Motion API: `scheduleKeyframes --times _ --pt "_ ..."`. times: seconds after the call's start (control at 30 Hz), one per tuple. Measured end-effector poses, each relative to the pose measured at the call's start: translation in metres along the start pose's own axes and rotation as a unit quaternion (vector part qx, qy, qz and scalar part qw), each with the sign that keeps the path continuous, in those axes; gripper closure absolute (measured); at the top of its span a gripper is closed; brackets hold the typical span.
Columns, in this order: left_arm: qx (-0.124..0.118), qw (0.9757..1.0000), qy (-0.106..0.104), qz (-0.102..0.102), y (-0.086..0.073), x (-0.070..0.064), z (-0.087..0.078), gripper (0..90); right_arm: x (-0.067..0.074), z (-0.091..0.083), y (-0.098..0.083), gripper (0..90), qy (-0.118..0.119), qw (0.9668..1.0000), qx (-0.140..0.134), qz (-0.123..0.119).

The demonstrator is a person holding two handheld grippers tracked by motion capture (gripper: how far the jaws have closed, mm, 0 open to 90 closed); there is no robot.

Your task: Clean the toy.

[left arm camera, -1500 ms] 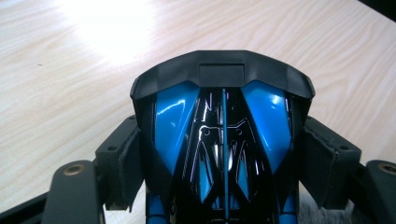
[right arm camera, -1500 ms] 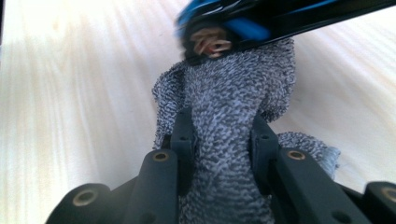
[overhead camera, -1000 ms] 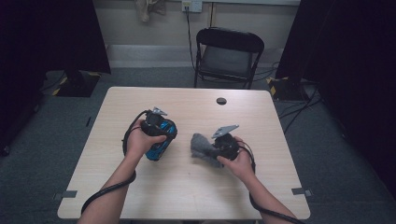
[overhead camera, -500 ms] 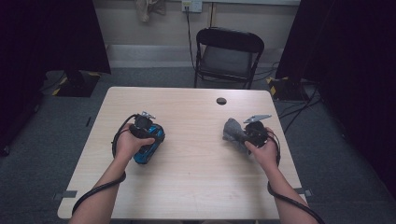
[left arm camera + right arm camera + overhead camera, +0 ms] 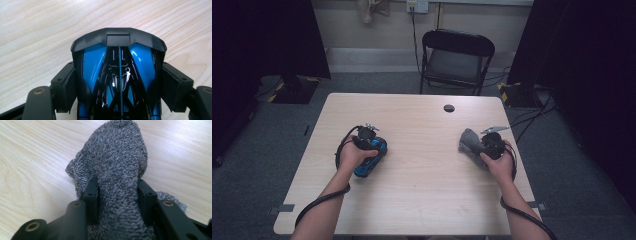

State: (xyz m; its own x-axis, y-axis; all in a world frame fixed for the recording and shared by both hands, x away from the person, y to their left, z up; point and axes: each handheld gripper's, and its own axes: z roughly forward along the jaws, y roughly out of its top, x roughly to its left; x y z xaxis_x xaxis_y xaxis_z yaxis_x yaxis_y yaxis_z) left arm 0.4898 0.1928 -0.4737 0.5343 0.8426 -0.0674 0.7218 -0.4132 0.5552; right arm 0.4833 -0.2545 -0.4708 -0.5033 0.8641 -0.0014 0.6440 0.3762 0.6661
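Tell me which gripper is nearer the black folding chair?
Right. The right gripper sits toward the table's right side, just below the black folding chair; the left gripper is farther off to the left.

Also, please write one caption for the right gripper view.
Right tongs around a bunched grey terry cloth resting on the light wooden table.

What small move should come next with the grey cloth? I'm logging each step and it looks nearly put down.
Probably open the right gripper fully and draw it back. The grey cloth already lies on the table, and the jaws, just opening, still flank it. The left gripper holds the blue toy car.
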Motion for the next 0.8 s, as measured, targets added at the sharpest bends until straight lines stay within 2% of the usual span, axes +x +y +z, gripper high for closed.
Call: scheduleKeyframes --times 0.17,0.23,0.3,0.33,0.4,0.47,0.57,0.67,0.8 --pt "0.006 1.0 0.003 0.007 -0.002 -0.002 0.006 25.0 0.0 0.001 -0.001 42.8 -0.005 1.0 0.001 0.008" --pt "0.003 0.9999 0.009 0.009 -0.001 -0.002 0.007 24.9 0.0 0.001 -0.002 40.0 -0.003 0.9999 0.0 0.011" --pt "0.004 0.9999 0.007 0.009 -0.001 -0.002 0.007 24.6 0.0 0.0 -0.002 34.3 -0.008 0.9999 0.0 0.01" --pt "0.003 0.9999 0.014 0.009 -0.001 -0.002 0.006 23.4 -0.001 0.0 -0.002 32.4 -0.008 0.9999 -0.002 0.013" --pt "0.003 0.9999 0.012 0.002 -0.001 -0.001 0.005 20.6 -0.002 -0.003 -0.002 28.0 -0.005 0.9998 -0.01 0.015" --pt "-0.001 1.0 0.008 -0.005 -0.001 0.001 0.002 20.3 -0.002 -0.006 -0.001 26.5 0.002 0.9997 -0.016 0.018" --pt "-0.014 0.9998 0.008 -0.015 0.001 0.001 -0.004 17.6 0.0 -0.012 0.001 25.4 0.004 0.9997 -0.022 0.01" --pt "-0.029 0.9994 0.005 -0.017 0.006 -0.001 -0.015 18.2 0.002 -0.018 0.004 24.3 0.01 0.9996 -0.026 0.004" --pt "-0.044 0.999 -0.008 0.005 0.01 -0.011 -0.032 18.2 0.008 -0.027 0.007 23.7 0.024 0.999 -0.038 -0.003"
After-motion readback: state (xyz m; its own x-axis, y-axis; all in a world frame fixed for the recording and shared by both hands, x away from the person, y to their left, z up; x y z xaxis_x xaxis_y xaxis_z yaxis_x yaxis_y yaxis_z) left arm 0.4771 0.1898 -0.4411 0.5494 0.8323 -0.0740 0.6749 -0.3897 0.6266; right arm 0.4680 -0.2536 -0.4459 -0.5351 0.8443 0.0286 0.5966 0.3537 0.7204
